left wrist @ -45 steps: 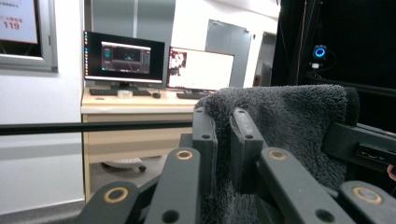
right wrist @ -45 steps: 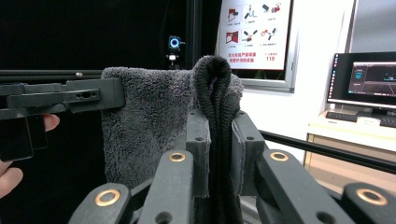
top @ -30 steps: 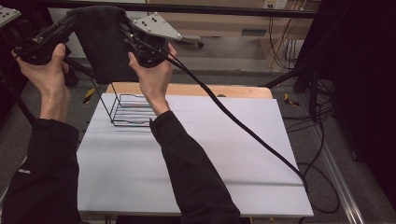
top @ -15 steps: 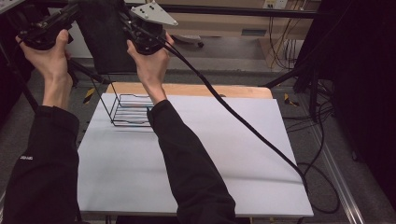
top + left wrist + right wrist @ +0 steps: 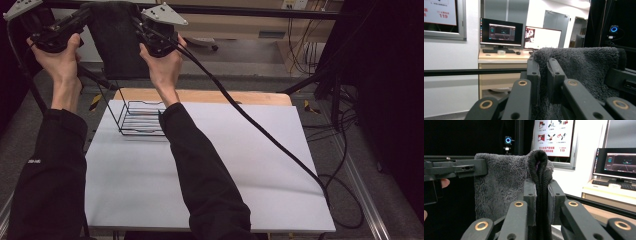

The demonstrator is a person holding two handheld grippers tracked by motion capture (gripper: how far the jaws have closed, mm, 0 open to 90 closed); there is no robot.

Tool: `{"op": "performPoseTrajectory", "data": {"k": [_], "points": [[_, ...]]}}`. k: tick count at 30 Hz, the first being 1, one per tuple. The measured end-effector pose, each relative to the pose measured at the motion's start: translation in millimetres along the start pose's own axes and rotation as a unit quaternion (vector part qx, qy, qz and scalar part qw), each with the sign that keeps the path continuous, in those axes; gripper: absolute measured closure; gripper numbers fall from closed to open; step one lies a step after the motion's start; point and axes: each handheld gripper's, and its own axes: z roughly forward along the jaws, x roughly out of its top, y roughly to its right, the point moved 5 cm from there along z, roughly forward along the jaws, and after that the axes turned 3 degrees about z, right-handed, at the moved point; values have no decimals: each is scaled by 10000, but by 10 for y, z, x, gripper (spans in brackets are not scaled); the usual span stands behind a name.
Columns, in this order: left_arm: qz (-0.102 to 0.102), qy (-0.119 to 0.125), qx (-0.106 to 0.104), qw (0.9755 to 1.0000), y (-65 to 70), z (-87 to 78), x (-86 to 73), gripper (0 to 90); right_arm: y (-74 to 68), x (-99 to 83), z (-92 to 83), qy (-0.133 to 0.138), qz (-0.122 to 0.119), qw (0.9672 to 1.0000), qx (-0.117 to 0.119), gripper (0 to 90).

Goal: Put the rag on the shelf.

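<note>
Both tools, left (image 5: 80, 19) and right (image 5: 137, 22), clamp the dark grey fleece towel (image 5: 116, 42), now raised higher above the black wire rack (image 5: 141, 119) on the white table (image 5: 210, 170), seemingly for spreading it.

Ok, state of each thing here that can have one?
Left tongs: shut on the towel's edge.
Right tongs: shut on the towel's other edge.
Grey towel: held up above the table's far edge, hanging between both tongs.
Wire rack: upright on the table, empty.
Table: white sheet laid flat.
</note>
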Motion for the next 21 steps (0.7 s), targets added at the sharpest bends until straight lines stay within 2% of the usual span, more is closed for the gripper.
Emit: {"op": "performPoseTrajectory", "data": {"k": [8,11,13,21], "points": [[5,-207,-69,9998,-12,53,-201,820,42,-194,-21,-199,-9,9998,-56,803],[38,-240,-115,9996,11,59,-274,820,73,-269,-44,-248,62,9997,-65,804],[126,-268,-138,9995,26,48,-326,820,88,-324,-65,-278,67,9996,-55,804],[189,-246,-269,9992,53,-80,-473,820,64,-498,-178,-294,73,9995,50,803]]}}
